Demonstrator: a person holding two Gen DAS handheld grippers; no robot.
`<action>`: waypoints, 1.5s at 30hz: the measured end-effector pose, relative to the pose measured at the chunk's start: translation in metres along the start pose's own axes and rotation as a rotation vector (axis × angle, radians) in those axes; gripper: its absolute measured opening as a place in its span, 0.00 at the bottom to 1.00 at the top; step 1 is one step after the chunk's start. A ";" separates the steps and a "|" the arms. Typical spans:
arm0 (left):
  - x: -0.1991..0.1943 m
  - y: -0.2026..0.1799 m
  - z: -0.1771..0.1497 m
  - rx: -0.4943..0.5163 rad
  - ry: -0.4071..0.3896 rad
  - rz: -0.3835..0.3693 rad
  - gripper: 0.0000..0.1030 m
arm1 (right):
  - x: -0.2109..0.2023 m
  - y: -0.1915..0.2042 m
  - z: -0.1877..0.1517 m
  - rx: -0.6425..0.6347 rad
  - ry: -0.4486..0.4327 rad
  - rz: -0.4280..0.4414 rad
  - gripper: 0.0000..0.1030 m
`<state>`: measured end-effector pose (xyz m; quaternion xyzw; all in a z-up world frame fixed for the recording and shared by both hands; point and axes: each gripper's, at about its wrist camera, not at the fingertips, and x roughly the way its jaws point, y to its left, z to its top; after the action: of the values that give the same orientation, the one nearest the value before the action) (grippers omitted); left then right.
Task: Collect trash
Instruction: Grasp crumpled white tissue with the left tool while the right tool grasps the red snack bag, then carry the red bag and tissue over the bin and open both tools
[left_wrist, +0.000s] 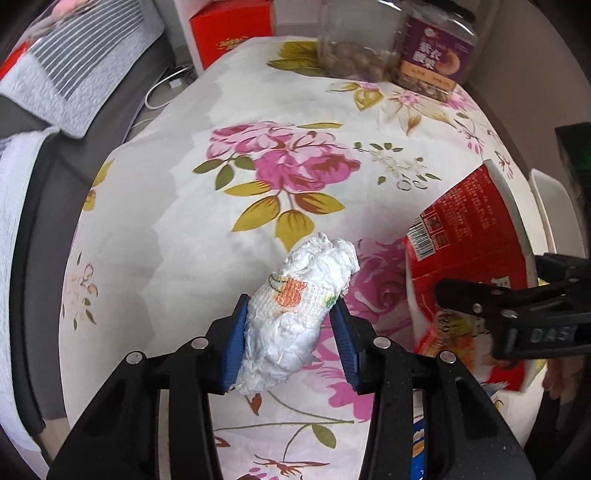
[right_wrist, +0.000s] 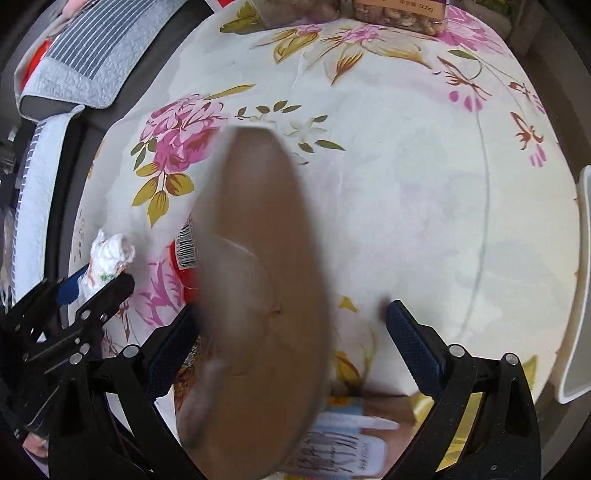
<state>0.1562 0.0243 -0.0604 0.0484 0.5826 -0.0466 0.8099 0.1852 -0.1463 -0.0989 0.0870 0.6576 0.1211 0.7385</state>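
Currently, left gripper (left_wrist: 290, 325): clamping the crumpled tissue wad (left_wrist: 299, 317) above the floral desk (left_wrist: 258, 192).
Right gripper (right_wrist: 291, 343): jaws standing apart, straddling the red paper bowl (right_wrist: 258, 295).
Bowl: lying at the tissue's 3 o'clock.

Top right of my left wrist view, the clear plastic jar's purple label (left_wrist: 436, 51) carries Chinese characters too blurred to read. At right, I read "DAS" on the black right gripper (left_wrist: 447, 291).
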 end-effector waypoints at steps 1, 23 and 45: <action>-0.001 0.004 -0.002 -0.013 -0.002 0.002 0.42 | 0.000 0.002 0.000 -0.001 -0.009 0.001 0.85; -0.062 0.028 0.013 -0.194 -0.319 0.122 0.42 | -0.105 0.055 0.005 -0.204 -0.558 -0.113 0.38; -0.120 -0.022 0.009 -0.239 -0.542 0.202 0.42 | -0.163 0.031 -0.028 -0.220 -0.780 -0.207 0.37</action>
<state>0.1233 0.0034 0.0555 -0.0036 0.3392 0.0916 0.9362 0.1385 -0.1651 0.0616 -0.0196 0.3172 0.0735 0.9453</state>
